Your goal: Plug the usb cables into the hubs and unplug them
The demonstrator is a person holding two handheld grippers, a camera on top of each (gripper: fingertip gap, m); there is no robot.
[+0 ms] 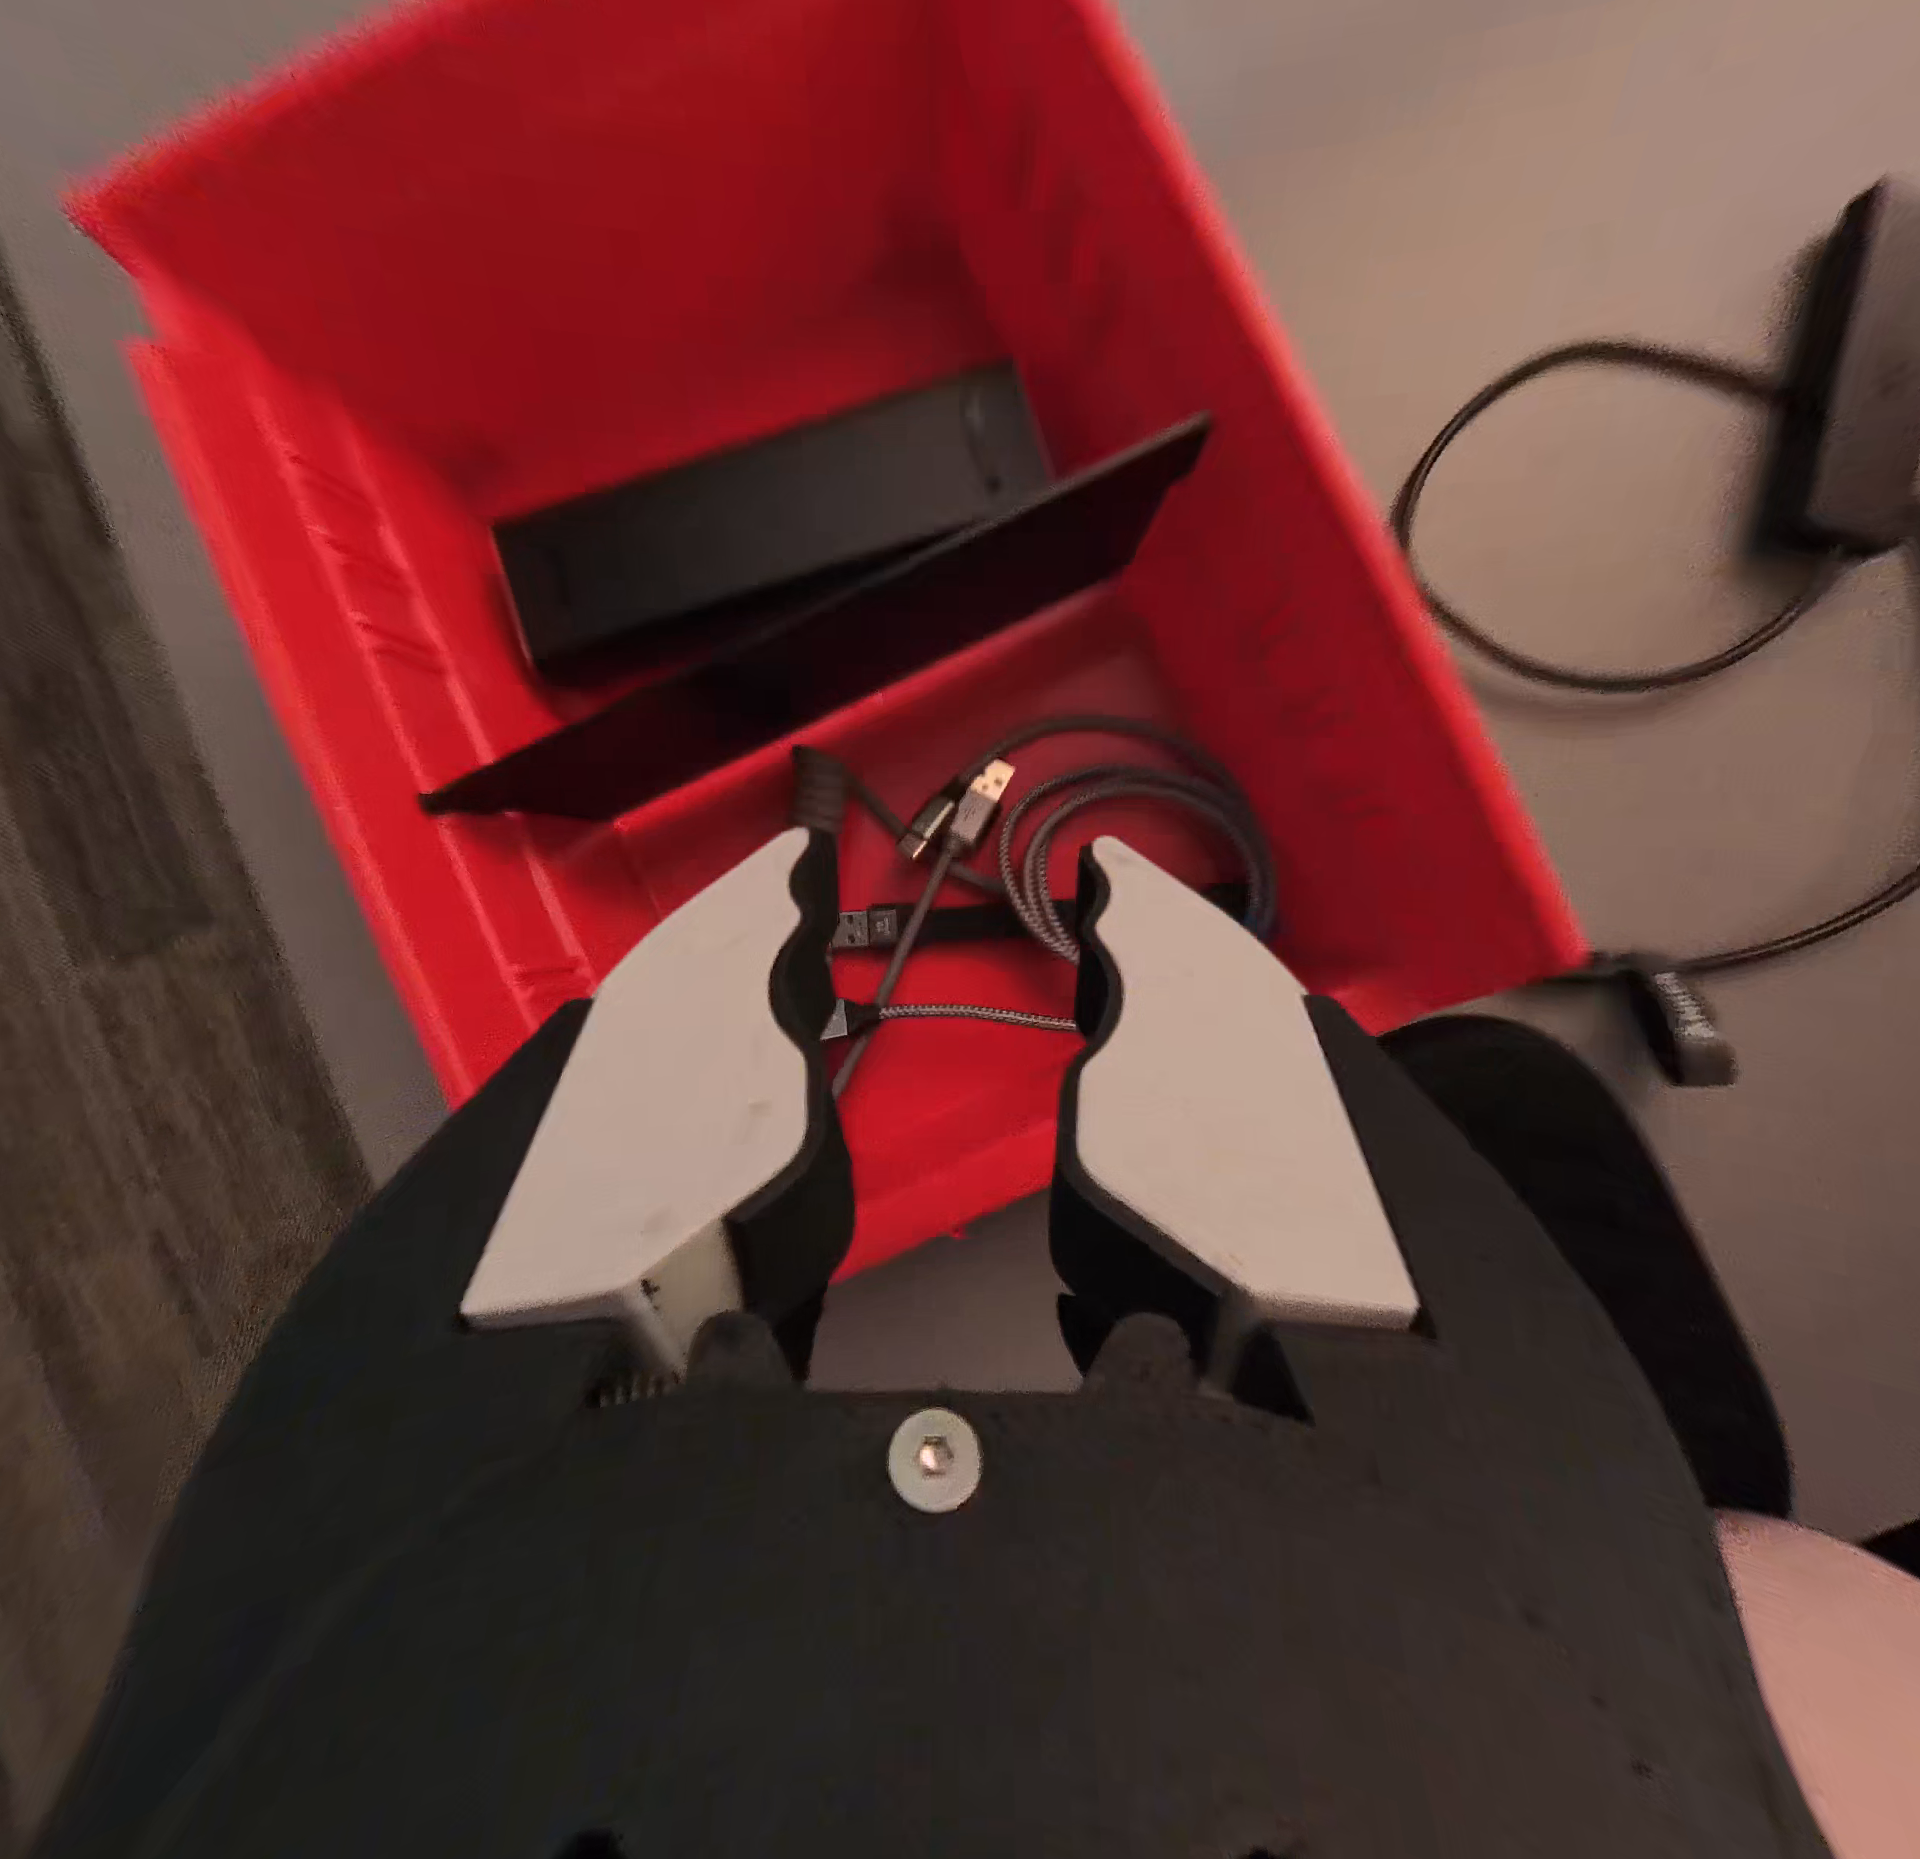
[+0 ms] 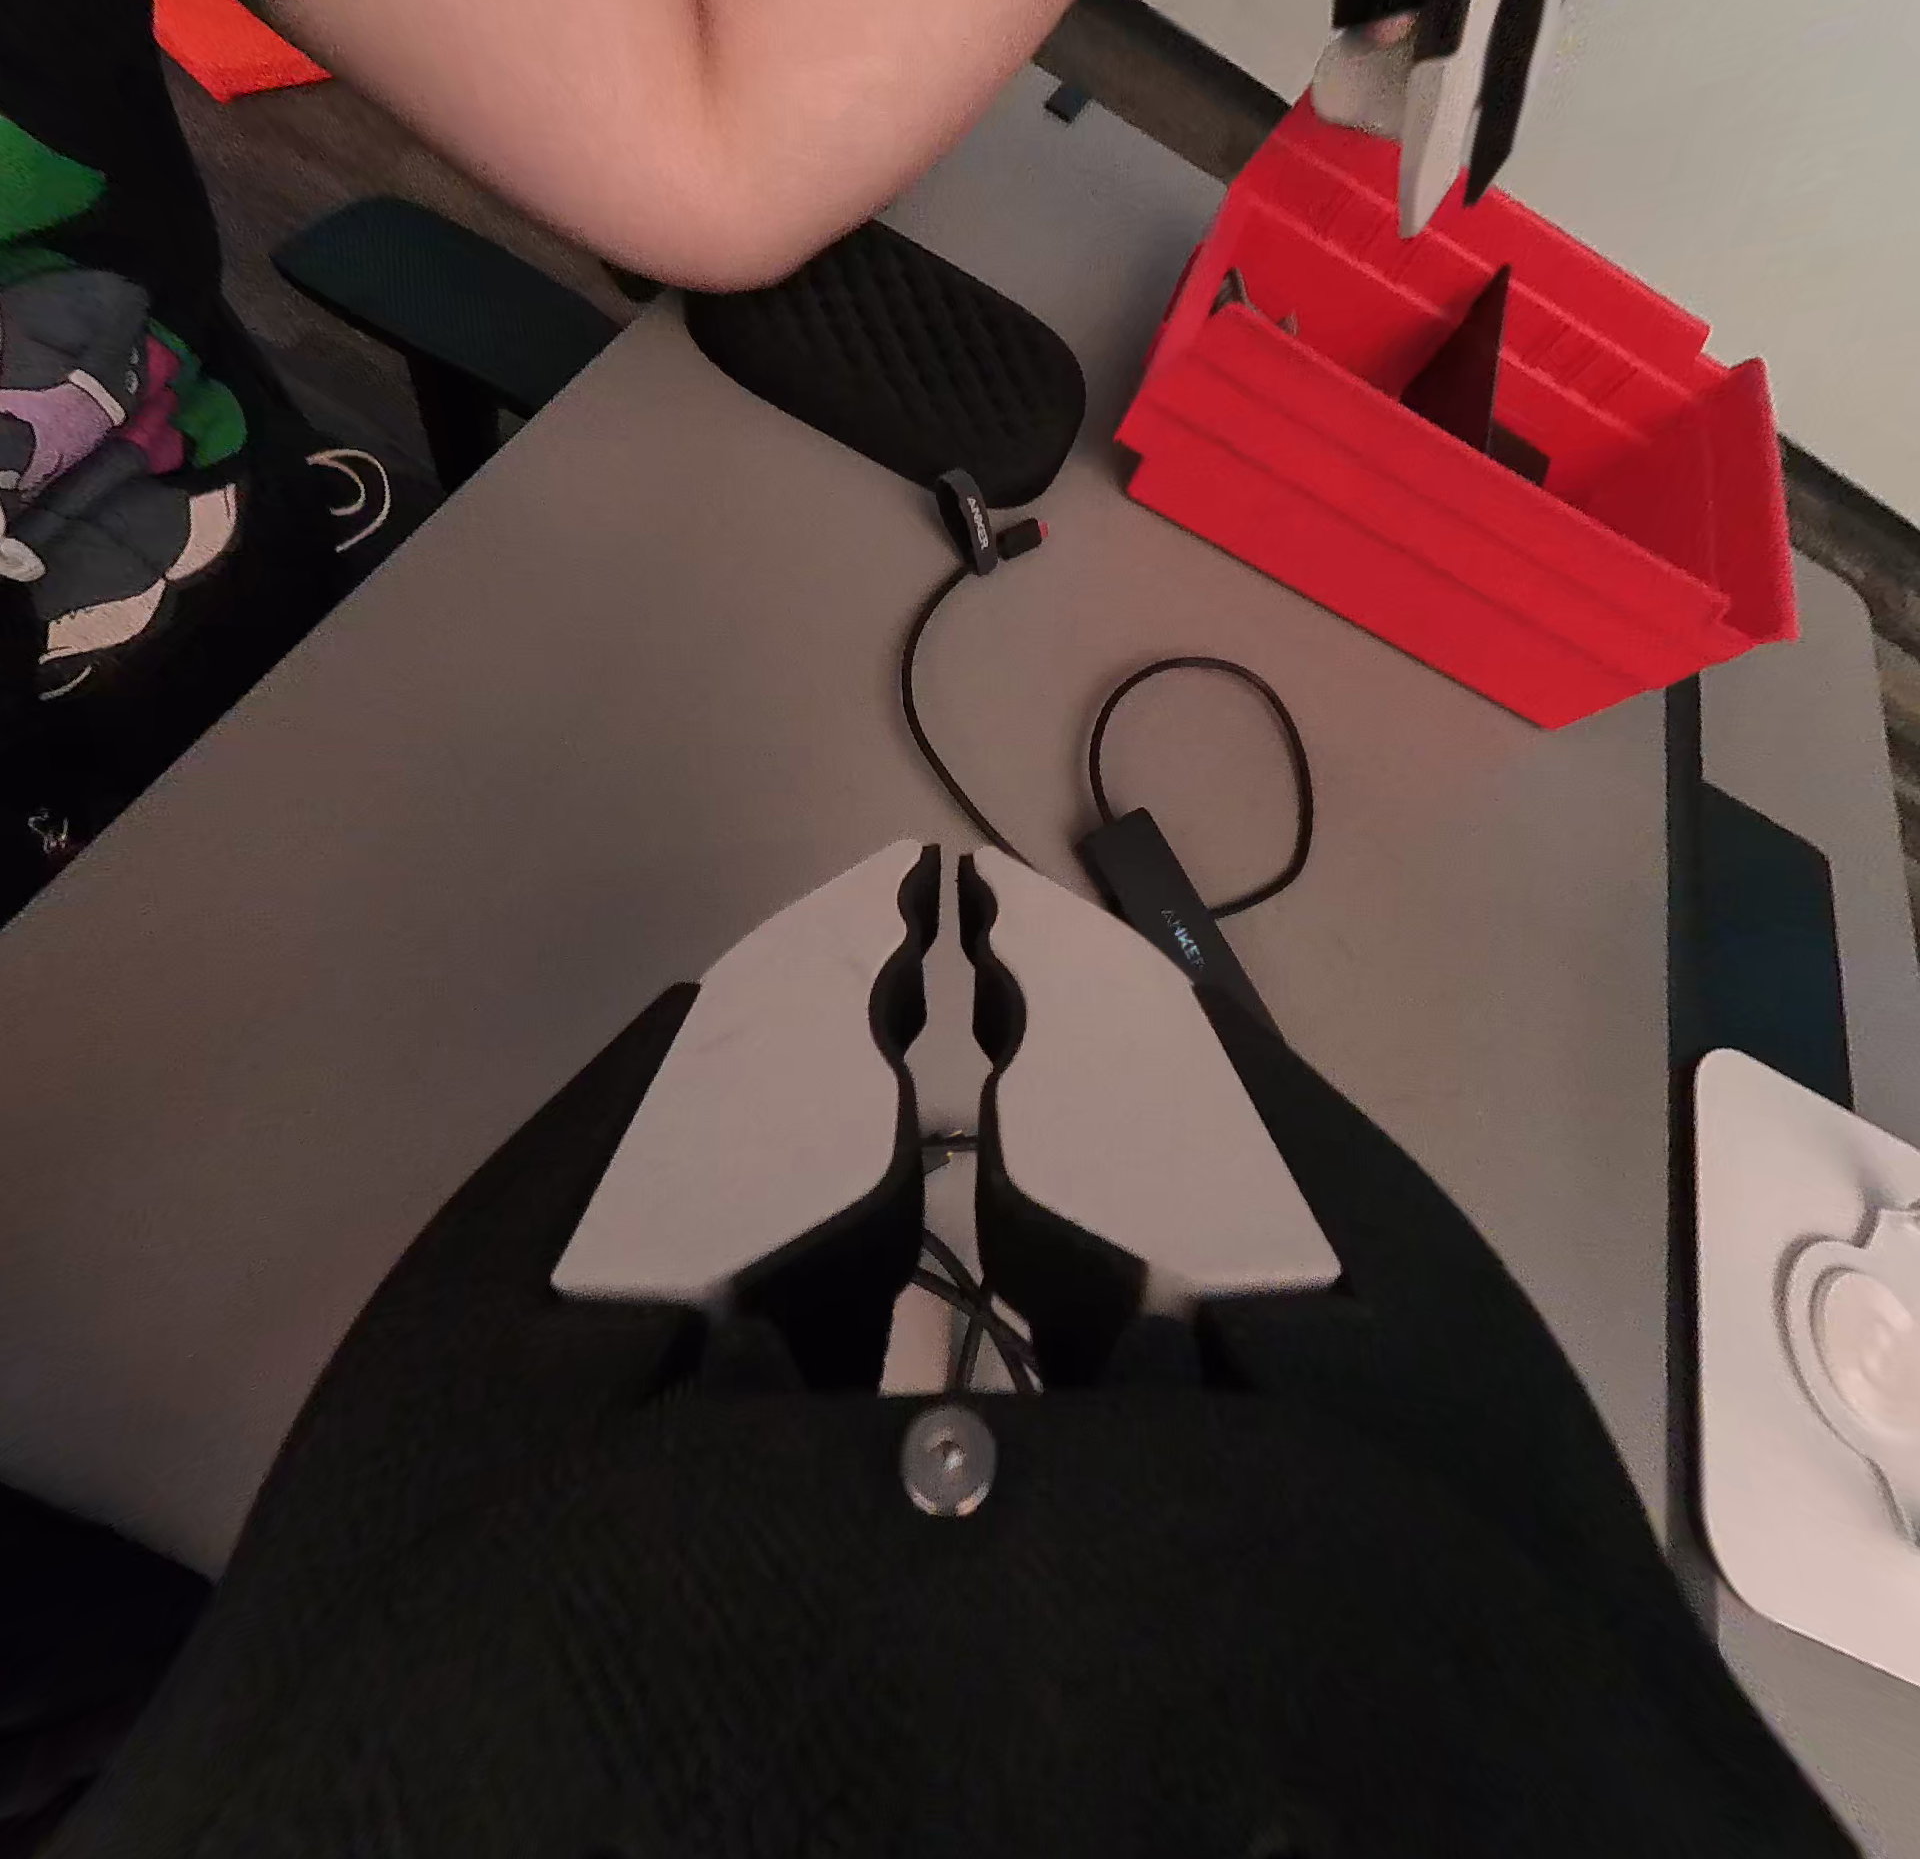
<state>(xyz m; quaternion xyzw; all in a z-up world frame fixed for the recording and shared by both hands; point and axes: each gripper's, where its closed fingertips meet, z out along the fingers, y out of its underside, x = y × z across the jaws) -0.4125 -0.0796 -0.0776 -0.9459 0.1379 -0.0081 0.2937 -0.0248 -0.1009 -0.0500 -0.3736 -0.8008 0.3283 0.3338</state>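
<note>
Cables [image 1: 966, 874] between open left gripper [image 1: 951, 853]

Black grippers [image 1: 951, 853] with grey fingers [image 1: 686, 1071], silver screw [image 1: 933, 1463]

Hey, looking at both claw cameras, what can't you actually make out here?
- Left wrist view: how many cables lie in the red bin; they tangle, and the open left claw covers part.
- Left wrist view: the hub on the table is blurred and cut off by the right edge.
- Right wrist view: the hub's ports; the nearly closed right claw covers its near end.
- Right wrist view: the bin's contents, hidden by its wall.
</note>
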